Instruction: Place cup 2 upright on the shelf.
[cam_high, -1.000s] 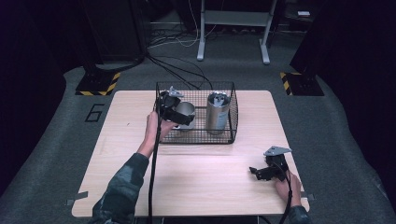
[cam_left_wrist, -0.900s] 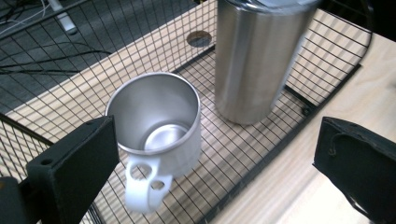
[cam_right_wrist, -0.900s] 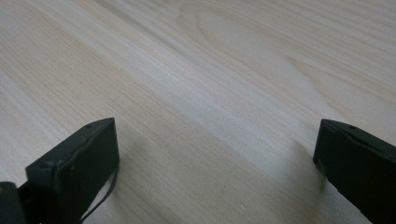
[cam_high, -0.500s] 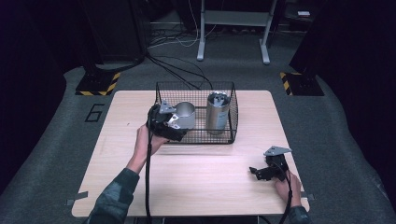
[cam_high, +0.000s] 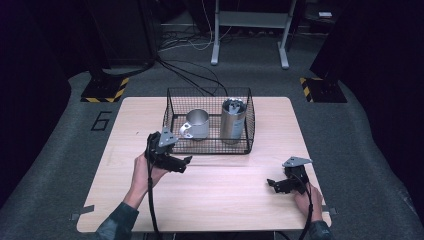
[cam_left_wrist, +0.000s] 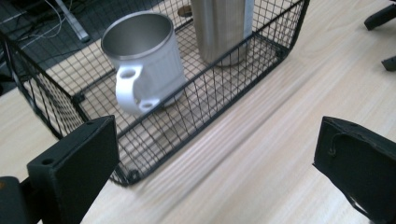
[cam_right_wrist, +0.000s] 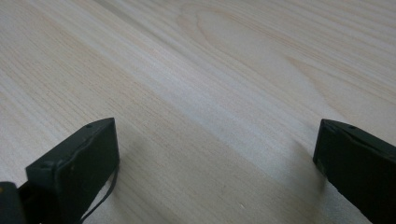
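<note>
A black wire basket (cam_high: 210, 122) is parked toward the back middle of the wooden table (cam_high: 235, 195), with a steel mug (cam_high: 196, 124) and a tall steel tumbler (cam_high: 233, 120) stood upright inside, side by side. The left tongs (cam_high: 186, 161) are held spread wide and empty just in front of the basket's near-left corner. The right tongs (cam_high: 270, 183) are also spread wide with nothing gripped, low over bare table near the front right.

One readable mark: a dark "6" (cam_high: 102, 120) on the grey floor mat (cam_high: 60, 150), just off the table's (cam_high: 225, 200) far left corner. Yellow-black hazard stripes (cam_high: 105, 94) on the floor plates carry no text. Nothing legible elsewhere.
</note>
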